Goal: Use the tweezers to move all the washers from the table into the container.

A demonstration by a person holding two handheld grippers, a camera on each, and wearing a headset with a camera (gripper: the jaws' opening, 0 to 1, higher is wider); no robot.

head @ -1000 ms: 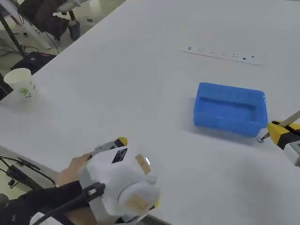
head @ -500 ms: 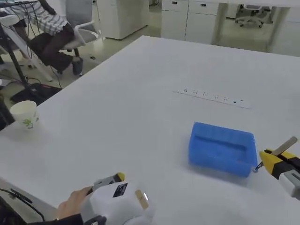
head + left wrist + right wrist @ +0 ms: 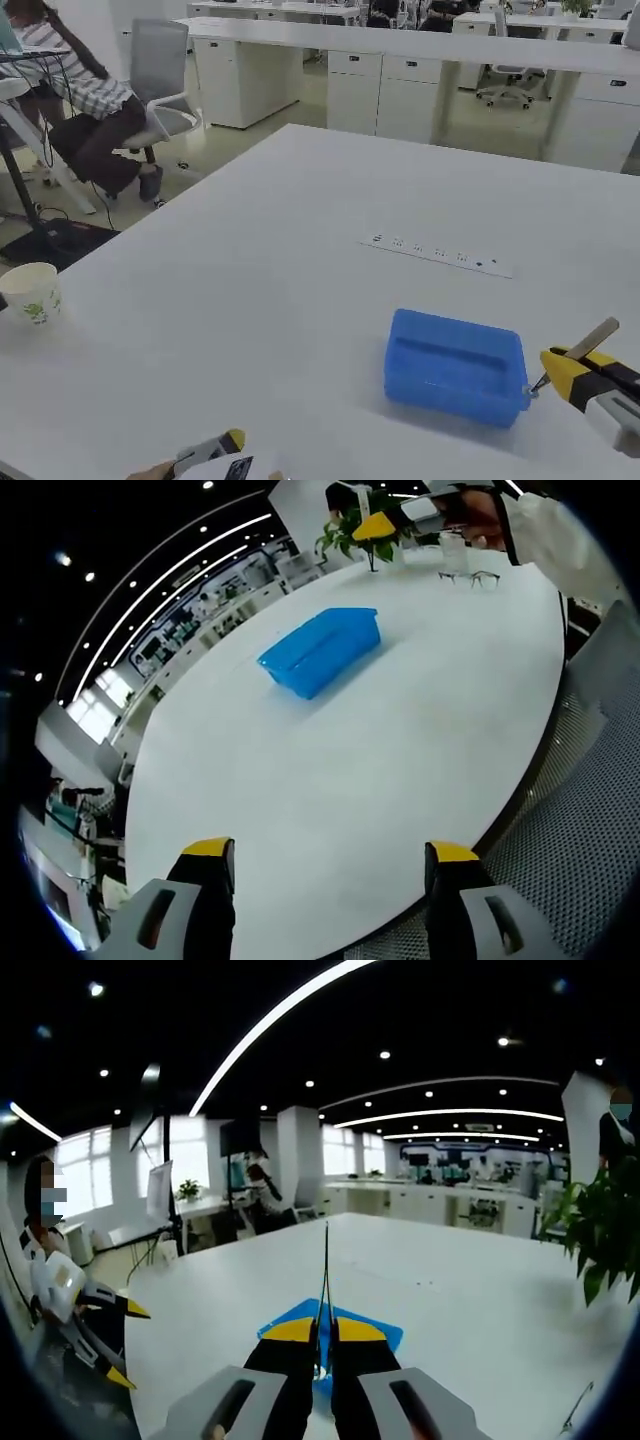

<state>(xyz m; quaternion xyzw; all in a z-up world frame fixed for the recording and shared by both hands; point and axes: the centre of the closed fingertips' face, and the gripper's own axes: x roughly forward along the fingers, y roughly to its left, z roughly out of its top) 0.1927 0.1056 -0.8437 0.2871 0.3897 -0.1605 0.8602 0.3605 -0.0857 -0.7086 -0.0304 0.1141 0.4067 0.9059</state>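
While the right gripper pinches the tweezers just beside the container, the left gripper gapes empty, well short of it.

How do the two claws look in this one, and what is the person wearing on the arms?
Both claws match: grey slotted bases, black jaws and yellow tips, as seen on the left claw and the right claw. In the head view the right claw has a whitish body behind its yellow tip. The arm behind it wears a white sleeve.
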